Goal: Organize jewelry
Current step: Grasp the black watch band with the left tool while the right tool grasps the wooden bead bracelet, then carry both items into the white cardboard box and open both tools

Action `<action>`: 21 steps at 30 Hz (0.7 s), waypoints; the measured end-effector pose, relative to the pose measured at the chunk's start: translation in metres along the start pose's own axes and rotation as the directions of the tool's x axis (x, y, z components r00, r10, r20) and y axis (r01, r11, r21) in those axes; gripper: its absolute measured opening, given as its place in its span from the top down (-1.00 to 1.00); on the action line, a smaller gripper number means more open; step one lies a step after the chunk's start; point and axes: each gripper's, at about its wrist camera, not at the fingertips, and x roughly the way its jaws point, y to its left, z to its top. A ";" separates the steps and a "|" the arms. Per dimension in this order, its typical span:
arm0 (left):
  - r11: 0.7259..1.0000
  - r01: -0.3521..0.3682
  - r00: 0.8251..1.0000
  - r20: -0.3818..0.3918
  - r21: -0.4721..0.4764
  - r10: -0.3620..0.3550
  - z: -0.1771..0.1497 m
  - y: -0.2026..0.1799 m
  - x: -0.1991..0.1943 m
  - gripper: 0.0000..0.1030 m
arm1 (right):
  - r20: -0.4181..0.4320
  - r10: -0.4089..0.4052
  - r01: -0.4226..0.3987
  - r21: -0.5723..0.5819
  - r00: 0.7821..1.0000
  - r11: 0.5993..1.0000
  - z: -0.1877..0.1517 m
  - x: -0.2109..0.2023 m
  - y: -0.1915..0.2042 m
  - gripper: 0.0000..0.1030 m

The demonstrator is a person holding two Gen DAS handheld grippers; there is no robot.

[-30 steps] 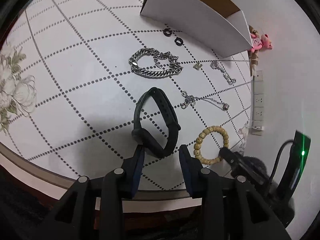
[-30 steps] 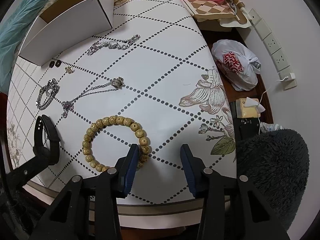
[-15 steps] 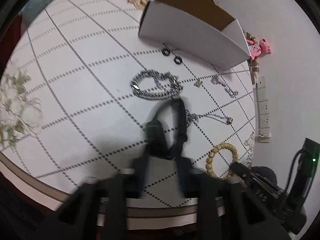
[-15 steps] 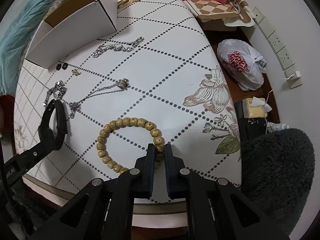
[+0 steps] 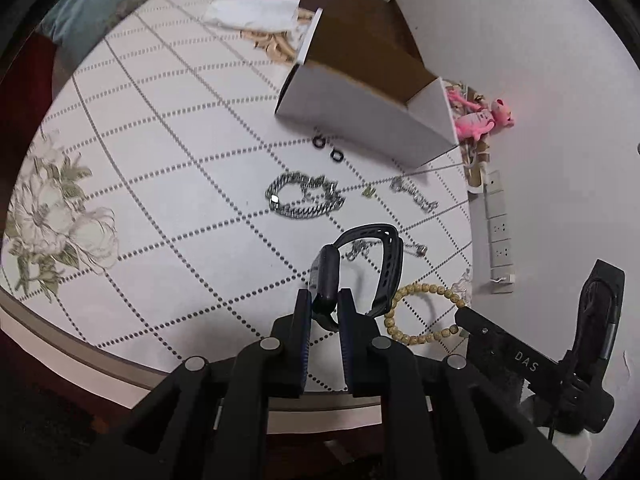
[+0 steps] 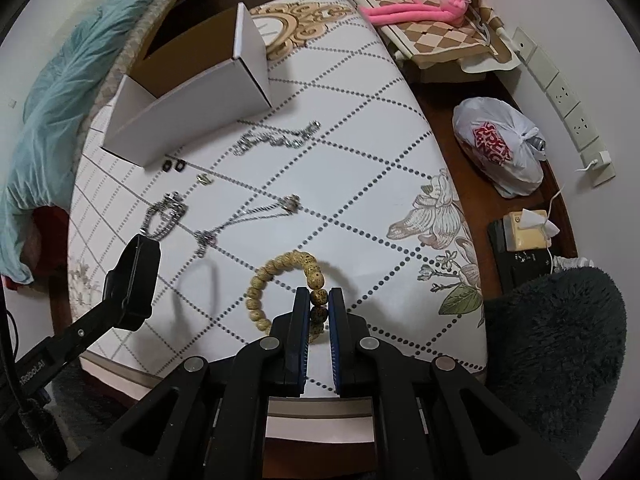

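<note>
The left gripper [image 5: 323, 307] pinches the black watch [image 5: 362, 268], raised off the table [image 5: 160, 184]; the right gripper [image 6: 319, 303] clamps the bead bracelet [image 6: 280, 276]; white box [image 5: 360, 120] at 12 o'clock.

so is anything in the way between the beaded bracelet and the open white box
Nothing upright blocks it. The right gripper is shut on the beaded bracelet, and the white box is open on top. Only flat jewelry lies on the table between them: a pendant necklace and a silver bracelet, easily cleared by carrying it above them.
</note>
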 end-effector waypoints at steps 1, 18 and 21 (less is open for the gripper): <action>1.000 0.000 1.000 0.015 0.007 0.000 0.002 -0.002 -0.005 0.79 | 0.003 0.007 -0.007 -0.001 1.000 1.000 0.001 -0.002 -0.001 0.82; 0.988 -0.072 0.981 0.189 0.136 0.046 0.132 -0.045 -0.039 0.79 | 0.188 0.172 -0.144 -0.153 0.967 0.978 0.123 -0.093 0.070 0.82; 0.988 -0.076 0.986 0.157 0.135 0.054 0.156 -0.040 -0.024 0.79 | 0.174 0.161 -0.130 -0.176 0.972 0.976 0.156 -0.078 0.087 0.82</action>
